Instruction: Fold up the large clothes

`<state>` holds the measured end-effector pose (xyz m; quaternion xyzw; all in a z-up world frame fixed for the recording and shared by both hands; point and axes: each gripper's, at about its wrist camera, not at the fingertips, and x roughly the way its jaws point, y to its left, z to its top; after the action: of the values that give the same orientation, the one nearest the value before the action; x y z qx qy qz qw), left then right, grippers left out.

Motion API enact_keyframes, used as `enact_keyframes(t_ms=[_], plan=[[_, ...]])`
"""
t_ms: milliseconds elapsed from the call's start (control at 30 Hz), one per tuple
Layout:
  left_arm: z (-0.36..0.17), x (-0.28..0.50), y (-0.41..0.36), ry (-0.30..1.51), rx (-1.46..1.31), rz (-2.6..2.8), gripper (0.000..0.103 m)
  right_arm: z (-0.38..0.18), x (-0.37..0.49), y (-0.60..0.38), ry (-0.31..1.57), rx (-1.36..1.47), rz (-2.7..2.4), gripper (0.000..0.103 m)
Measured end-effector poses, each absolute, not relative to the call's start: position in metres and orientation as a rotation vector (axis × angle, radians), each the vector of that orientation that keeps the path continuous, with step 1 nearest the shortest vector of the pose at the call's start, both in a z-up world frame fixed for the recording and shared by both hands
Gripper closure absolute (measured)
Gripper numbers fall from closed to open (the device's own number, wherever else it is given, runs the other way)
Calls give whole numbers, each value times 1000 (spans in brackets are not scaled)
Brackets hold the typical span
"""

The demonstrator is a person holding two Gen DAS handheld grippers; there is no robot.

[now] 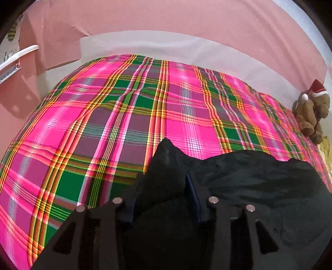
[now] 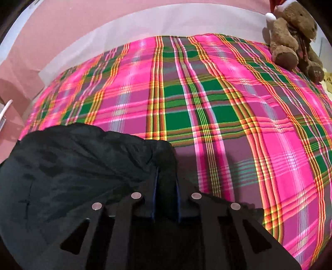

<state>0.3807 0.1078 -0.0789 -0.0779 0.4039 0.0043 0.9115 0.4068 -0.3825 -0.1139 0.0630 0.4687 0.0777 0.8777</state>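
Note:
A large black garment (image 1: 249, 176) lies bunched at the near edge of a bed covered by a pink, green and yellow plaid sheet (image 1: 116, 116). My left gripper (image 1: 164, 182) is shut on the garment's left corner, which sticks up in a peak between the fingers. In the right wrist view the same black garment (image 2: 68, 166) spreads to the left. My right gripper (image 2: 167, 178) is shut on its right corner, just above the plaid sheet (image 2: 217, 99). The fingertips of both are mostly hidden by cloth.
A brown teddy bear with a red Santa hat (image 1: 311, 110) sits at the bed's far right edge, and shows in the right wrist view (image 2: 294, 39). A pink wall (image 1: 166, 18) rises behind the bed. A white rail (image 1: 18, 56) is at the far left.

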Motion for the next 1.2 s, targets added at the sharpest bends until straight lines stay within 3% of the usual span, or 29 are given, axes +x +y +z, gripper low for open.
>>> enact_keyframes(t_ms=[167,367,633,867,967,1200], plan=[[-72,382,111,859,-156,50,41,-112,404,-383,974,123,143,85],[-36,368,134,823,-252,24,37,-68,383,-399,901,156,100,71],[24,319,114,658,-228,-57,35,-1,324,-378,721,185,179,61],[-22,297,21,709,-116,-271,32,-53,310,-316,759,107,229,60],[-48,314,15,709,-98,-237,31,-67,323,-317,725,93,205,55],[-59,322,0,721,-52,-182,31,-89,340,-311,741,64,179,54]])
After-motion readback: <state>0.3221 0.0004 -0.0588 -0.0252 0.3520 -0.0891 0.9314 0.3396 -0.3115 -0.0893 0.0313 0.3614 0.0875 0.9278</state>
